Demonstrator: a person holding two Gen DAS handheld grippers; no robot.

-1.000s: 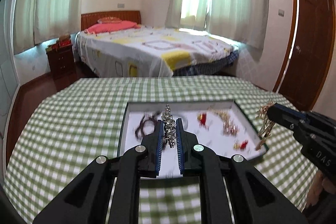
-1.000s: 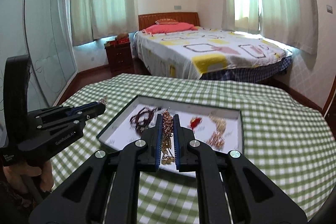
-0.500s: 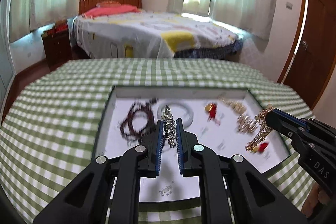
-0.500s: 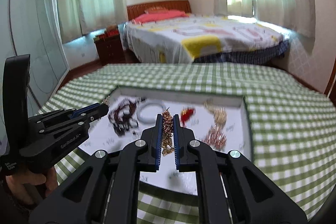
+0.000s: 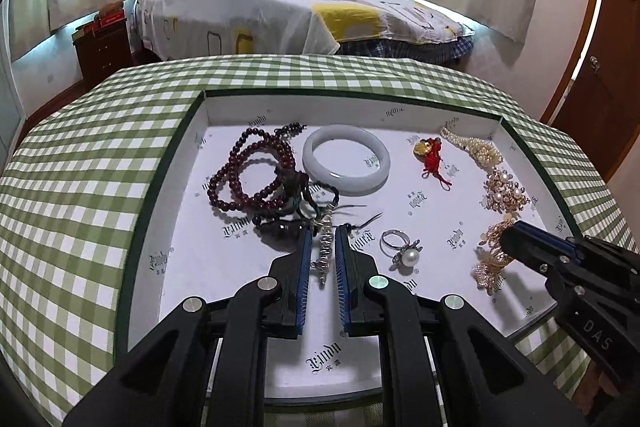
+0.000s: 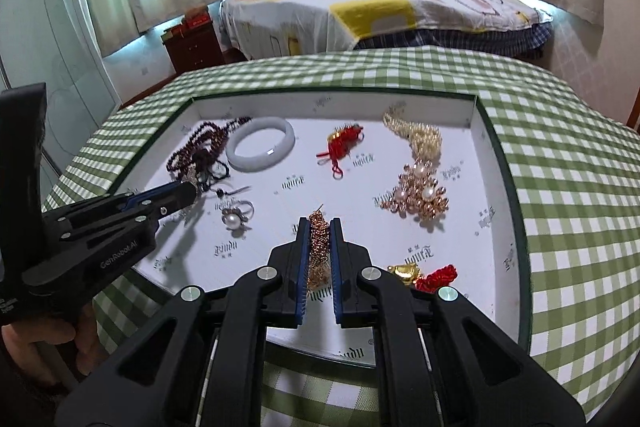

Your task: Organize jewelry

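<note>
A shallow white-lined box point(image 5: 184, 195) point(image 6: 494, 163) lies on the green checked tablecloth. My left gripper point(image 5: 322, 233) is shut on a silver rhinestone chain point(image 5: 325, 251), low over the box floor beside the dark red bead strands point(image 5: 252, 171). My right gripper point(image 6: 319, 225) is shut on a gold chain piece point(image 6: 318, 247), low over the box's near right part; the piece also shows in the left wrist view point(image 5: 492, 255). Inside lie a white jade bangle point(image 5: 346, 165), a pearl ring point(image 5: 402, 251), a red knot charm point(image 5: 430, 157), a pearl strand point(image 6: 420, 137) and a gold pearl cluster point(image 6: 418, 197).
A second red and gold charm point(image 6: 424, 273) lies by the box's near right edge. The checked tablecloth point(image 5: 80, 187) surrounds the box on all sides. Beyond the table stand a bed point(image 5: 288, 11), a nightstand point(image 5: 104, 43) and a brown door point(image 5: 600, 67).
Both grippers have moved forward and down into the box, each still gripping its chain. The box and its jewelry fill more of both views.
</note>
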